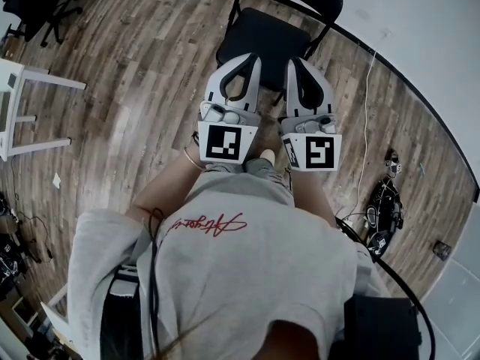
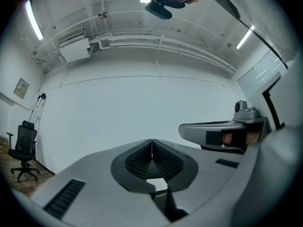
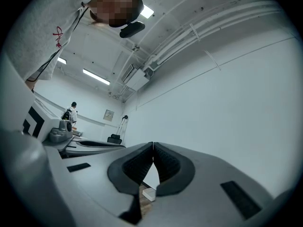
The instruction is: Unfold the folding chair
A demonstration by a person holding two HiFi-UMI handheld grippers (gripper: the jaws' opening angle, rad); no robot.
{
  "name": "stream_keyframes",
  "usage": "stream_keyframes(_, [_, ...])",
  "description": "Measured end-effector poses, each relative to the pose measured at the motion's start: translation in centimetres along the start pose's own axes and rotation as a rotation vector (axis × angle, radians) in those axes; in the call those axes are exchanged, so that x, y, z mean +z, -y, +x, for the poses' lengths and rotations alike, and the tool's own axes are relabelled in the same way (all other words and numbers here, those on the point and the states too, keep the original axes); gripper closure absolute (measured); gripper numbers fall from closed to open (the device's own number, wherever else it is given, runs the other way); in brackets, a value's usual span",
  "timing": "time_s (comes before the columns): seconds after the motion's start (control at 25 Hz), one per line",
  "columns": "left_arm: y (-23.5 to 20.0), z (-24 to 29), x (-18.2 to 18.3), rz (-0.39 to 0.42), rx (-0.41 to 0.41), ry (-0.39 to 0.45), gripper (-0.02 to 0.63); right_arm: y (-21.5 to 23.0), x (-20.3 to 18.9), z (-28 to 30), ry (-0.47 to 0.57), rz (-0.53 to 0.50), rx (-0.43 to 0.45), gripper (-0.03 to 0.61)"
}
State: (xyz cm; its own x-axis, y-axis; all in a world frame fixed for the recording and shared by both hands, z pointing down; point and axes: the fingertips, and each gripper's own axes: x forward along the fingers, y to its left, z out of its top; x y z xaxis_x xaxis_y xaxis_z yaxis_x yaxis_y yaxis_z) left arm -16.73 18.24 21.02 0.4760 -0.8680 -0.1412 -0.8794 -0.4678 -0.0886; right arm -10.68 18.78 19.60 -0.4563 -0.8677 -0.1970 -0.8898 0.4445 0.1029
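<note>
both closed, empty: left gripper, right gripper near folding chair (seat down); office chair well apart.

The left gripper and right gripper are held out before the chest, side by side and just apart, pointing forward and about level. The left one's fingers are pressed together, tips touching, nothing between them; the right one's are likewise closed and empty. Bare forearms run back to the body.
</note>
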Motion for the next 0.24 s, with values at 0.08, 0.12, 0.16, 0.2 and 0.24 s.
stream_keyframes(0.08, [0.08,0.07,0.09,0.007,-0.006,0.002,0.598,0.09,0.11,-0.03,0.001,-0.003,-0.004,0.561])
stream_keyframes(0.12, [0.11,0.16,0.14,0.008,-0.008,0.003,0.598,0.17,0.16,-0.01,0.001,-0.003,-0.007,0.562])
stream_keyframes(0.16, [0.13,0.27,0.18,0.008,-0.010,0.004,0.598,0.25,0.19,0.03,0.001,-0.004,-0.008,0.561])
stream_keyframes(0.2, [0.15,0.40,0.22,0.007,-0.012,0.005,0.598,0.34,0.21,0.08,0.001,-0.004,-0.010,0.562])
stream_keyframes(0.24, [0.16,0.53,0.26,0.006,-0.014,0.006,0.598,0.42,0.23,0.14,0.001,-0.005,-0.011,0.561])
